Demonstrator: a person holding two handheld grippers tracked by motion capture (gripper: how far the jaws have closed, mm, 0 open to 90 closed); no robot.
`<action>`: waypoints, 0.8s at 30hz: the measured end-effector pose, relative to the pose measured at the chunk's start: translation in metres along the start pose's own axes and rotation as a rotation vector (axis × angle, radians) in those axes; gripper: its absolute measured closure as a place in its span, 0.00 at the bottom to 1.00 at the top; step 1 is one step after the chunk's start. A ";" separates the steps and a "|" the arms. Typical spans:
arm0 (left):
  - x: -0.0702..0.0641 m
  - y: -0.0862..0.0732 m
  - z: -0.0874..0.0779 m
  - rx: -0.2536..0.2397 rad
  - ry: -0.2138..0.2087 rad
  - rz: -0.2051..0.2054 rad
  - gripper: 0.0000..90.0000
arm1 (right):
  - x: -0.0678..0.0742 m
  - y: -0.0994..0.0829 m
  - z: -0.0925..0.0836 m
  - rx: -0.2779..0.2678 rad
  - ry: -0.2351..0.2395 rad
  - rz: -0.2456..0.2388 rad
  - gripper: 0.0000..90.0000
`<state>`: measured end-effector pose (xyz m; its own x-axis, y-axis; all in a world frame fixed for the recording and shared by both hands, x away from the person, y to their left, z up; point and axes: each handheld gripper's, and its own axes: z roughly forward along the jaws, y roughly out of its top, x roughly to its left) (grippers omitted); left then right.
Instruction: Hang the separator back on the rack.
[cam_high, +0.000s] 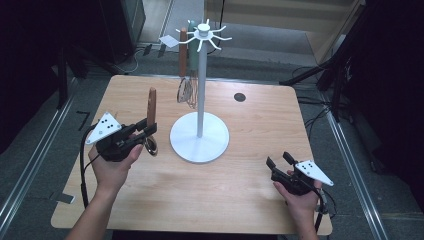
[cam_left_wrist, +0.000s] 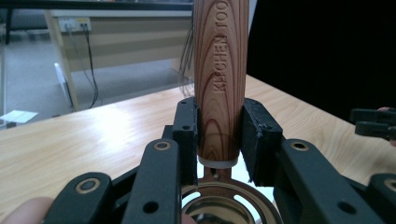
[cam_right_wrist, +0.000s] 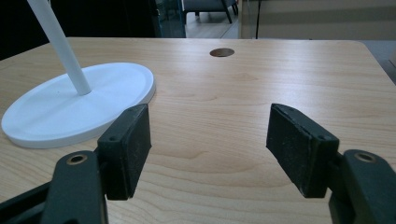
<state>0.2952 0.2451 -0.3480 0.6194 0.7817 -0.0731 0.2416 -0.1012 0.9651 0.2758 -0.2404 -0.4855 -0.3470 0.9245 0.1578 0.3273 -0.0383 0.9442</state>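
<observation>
a light wooden table (cam_high: 250, 185) is carrying a white utensil stand (cam_high: 199, 136), whose round base is sitting flat near the middle. a small dark round hole (cam_high: 240, 97) is showing in the tabletop toward the far right.

You are working with two grippers: the left gripper (cam_high: 145, 131) at the left of the high view and the right gripper (cam_high: 279, 162) at its lower right. One wooden-handled utensil (cam_high: 151, 107) is standing up between the left gripper's pads, left of centre. One white stand (cam_high: 200, 135) is sitting at the middle of the worktop (cam_high: 250, 190), and one ring of hooks (cam_high: 204, 34) is crowning it at the top of the frame. Two utensils are hanging from that ring: one brown-handled utensil (cam_high: 183, 47) and one green-handled utensil (cam_high: 192, 50) behind it. One dark round hole (cam_high: 240, 97) is showing right of centre.
</observation>
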 end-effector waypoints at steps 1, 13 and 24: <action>-0.001 0.002 0.001 -0.006 -0.002 0.002 0.78 | 0.000 0.000 0.000 -0.001 0.001 -0.001 0.35; -0.006 0.021 0.007 -0.045 -0.017 0.019 0.78 | -0.002 0.000 -0.003 -0.008 -0.001 -0.003 0.36; -0.010 0.028 0.014 -0.060 -0.033 0.017 0.78 | -0.001 0.000 -0.003 -0.005 0.001 0.002 0.37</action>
<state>0.3060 0.2259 -0.3242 0.6475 0.7594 -0.0639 0.1861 -0.0762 0.9796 0.2738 -0.2420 -0.4849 -0.3475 0.9239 0.1599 0.3235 -0.0419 0.9453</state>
